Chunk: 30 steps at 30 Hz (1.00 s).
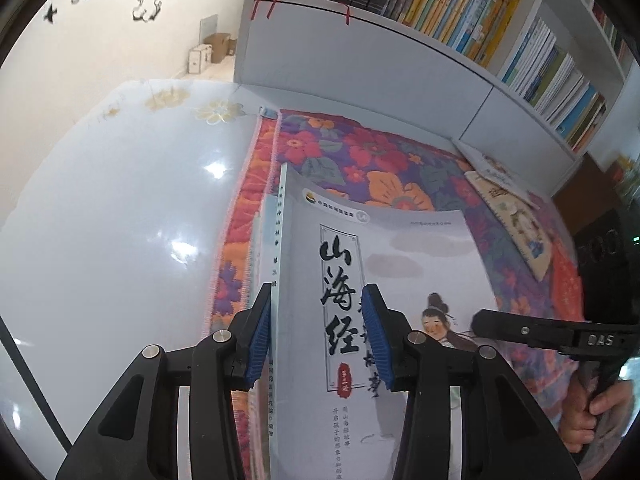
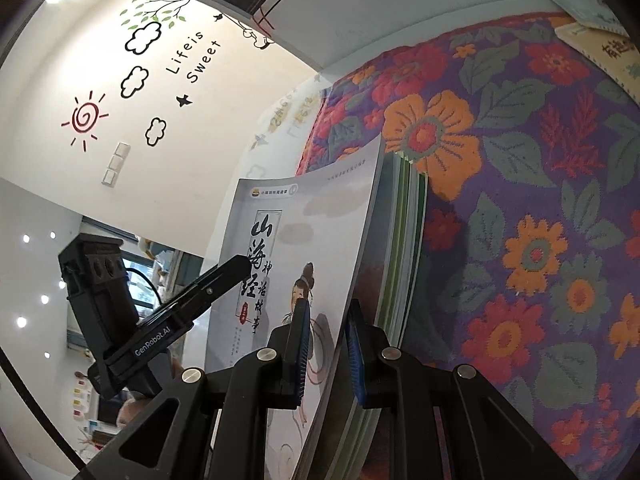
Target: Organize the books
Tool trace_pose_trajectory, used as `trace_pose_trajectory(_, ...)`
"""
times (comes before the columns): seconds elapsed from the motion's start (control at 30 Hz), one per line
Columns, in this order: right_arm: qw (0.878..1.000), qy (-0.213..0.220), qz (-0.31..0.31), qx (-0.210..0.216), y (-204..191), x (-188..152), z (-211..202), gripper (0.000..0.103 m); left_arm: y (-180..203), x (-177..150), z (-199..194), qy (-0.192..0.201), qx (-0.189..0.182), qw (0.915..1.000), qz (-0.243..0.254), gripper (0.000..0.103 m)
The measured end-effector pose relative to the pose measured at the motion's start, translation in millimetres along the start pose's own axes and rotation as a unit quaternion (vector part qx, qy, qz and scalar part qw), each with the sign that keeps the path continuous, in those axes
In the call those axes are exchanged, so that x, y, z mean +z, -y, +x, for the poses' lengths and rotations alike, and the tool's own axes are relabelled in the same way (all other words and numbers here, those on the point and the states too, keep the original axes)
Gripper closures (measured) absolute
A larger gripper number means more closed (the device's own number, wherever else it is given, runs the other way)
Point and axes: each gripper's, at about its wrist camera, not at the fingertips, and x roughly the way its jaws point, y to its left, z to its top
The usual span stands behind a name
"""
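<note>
Left gripper (image 1: pixel 318 336) jaws part-open, angled downward; right gripper (image 2: pixel 326 352) jaws narrow (blue pads), also angled downward.

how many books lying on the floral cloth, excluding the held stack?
2: a white book by the bookshelf base, and a cream book overlapping it, nearer the camera. More may lie out of frame.

Two close wrist views, angled down from opposite sides (shared: grey book (image 1: pixel 400 264) (image 2: pixel 312 232)).

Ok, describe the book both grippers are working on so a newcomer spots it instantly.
Find the floral cloth below the white bookshelf. At its left edge lies a small stack; the pale grey book tops it. Unlike the cream books to the right, it bears black brush calligraphy and a painted girl.
</note>
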Motion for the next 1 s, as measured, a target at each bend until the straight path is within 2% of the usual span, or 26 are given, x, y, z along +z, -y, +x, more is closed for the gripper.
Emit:
trace_pose_trajectory(0.07,1.000,0.002,-0.007,-0.011,-1.5,-0.5,0.6,0.085,-1.0,0.5,-0.2,0.002,0.019,0.9998,0.003,0.061)
trace_pose_trajectory(0.23,0.999,0.005,-0.030,-0.042,-10.8,-4.1,-0.6,0.085,-8.3,-2.0,1.0,-0.005,0.015,0.9999,-0.006,0.061)
trace_pose_trajectory(0.73,0.999,0.008,-0.021,-0.049,-13.6,-7.1,0.7,0.085,-1.2,-14.8,-11.0,-0.012,0.025,0.9996,0.005,0.060)
trace_pose_trajectory(0.83,0.998,0.009,-0.026,-0.053,-14.8,-7.1,1.2,0.085,-3.9,-14.9,-12.1,-0.013,0.024,0.9996,-0.006,0.060)
trace_pose_trajectory(1.0,0.998,0.011,-0.016,-0.054,-10.6,-5.4,-2.2,0.085,5.2,-12.5,-33.7,0.024,0.073,0.9970,0.010,0.059)
